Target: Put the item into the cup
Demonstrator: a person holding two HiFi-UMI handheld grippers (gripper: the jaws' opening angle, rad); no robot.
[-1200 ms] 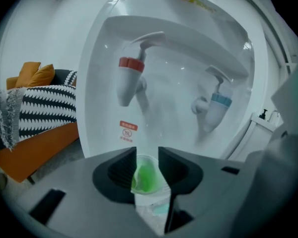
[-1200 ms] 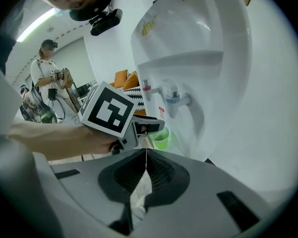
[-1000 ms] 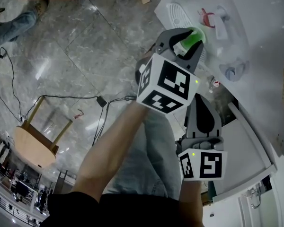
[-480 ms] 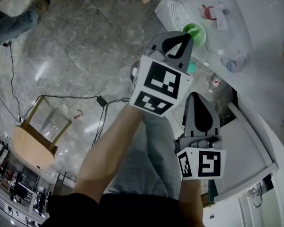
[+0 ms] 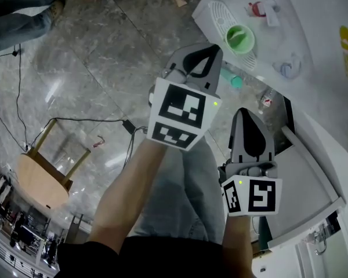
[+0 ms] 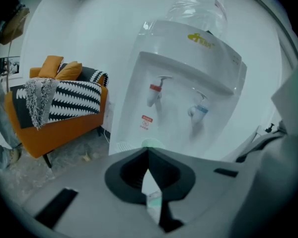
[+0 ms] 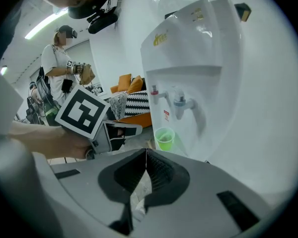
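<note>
Although its jaws framed the round green plastic cup (image 5: 239,39) earlier, the left gripper (image 5: 213,50), like the right gripper (image 5: 244,112), is now pinched closed, empty.

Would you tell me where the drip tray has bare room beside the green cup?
The drip tray is bare on the red tap side of the green cup. Toward the blue tap only a thin strip shows, so it is crowded there.
</note>
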